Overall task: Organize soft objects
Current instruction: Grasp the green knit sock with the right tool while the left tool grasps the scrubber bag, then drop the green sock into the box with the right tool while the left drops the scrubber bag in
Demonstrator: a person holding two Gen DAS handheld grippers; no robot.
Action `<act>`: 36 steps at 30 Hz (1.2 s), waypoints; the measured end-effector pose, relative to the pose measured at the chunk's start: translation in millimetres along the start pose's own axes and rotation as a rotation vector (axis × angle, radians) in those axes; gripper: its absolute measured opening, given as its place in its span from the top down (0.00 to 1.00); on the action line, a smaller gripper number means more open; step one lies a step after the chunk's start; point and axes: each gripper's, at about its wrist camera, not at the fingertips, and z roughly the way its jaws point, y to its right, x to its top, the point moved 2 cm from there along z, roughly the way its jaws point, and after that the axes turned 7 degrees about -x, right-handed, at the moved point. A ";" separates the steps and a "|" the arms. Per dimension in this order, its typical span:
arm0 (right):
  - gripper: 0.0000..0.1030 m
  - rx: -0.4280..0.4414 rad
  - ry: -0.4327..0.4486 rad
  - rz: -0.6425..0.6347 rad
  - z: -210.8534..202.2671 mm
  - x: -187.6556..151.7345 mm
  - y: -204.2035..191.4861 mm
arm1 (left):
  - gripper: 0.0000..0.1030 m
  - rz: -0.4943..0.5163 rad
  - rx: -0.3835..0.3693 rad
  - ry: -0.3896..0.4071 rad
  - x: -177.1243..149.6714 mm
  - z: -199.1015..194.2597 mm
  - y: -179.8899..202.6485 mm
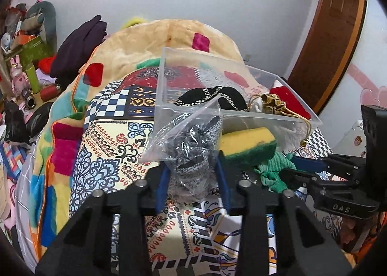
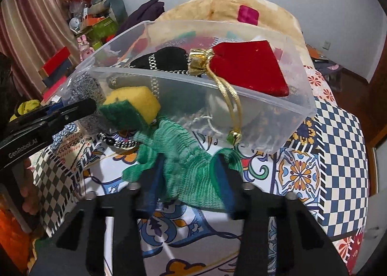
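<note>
My left hand-held gripper (image 1: 192, 176) is pinching a clear plastic bag of grey knit fabric (image 1: 191, 152), its blue pads pressed into the bag from both sides, just in front of the clear plastic bin (image 1: 167, 104). My right hand-held gripper (image 2: 191, 179) has its fingers on either side of a green knit cloth (image 2: 179, 155) that lies crumpled on the patterned bedspread (image 2: 338, 155); the cloth bunches between the pads, so I read it as gripped. A yellow sponge with a green scouring face (image 1: 246, 146) sits between the two items, touching the bin's near wall. Inside the bin I see a black pouch with a checkered cord (image 2: 169, 58), a gold drawstring pouch (image 2: 199, 63) and a red velvet piece (image 2: 251, 67) resting against the rim, with a gold cord hanging over the outside. Beyond the bin a colourful blanket (image 1: 135, 48) is heaped up.
</note>
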 end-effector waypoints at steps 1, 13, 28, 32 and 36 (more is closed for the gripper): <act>0.86 0.013 -0.001 -0.005 -0.3 -0.7 -1.6 | 0.73 0.002 -0.004 0.001 -0.3 -0.5 0.6; 0.92 0.015 0.035 -0.017 -21.7 -11.4 -2.1 | 0.78 0.012 -0.025 0.061 0.9 -34.2 7.7; 0.69 0.000 0.087 -0.025 -48.6 -3.1 -3.1 | 0.78 0.053 -0.045 0.184 24.0 -81.2 27.3; 0.31 -0.010 0.024 -0.036 -24.5 -12.8 -6.7 | 0.78 0.052 -0.046 0.192 25.0 -84.7 26.5; 0.32 -0.017 -0.075 -0.072 4.0 -21.3 -11.6 | 0.78 0.041 -0.048 0.191 24.8 -83.7 23.8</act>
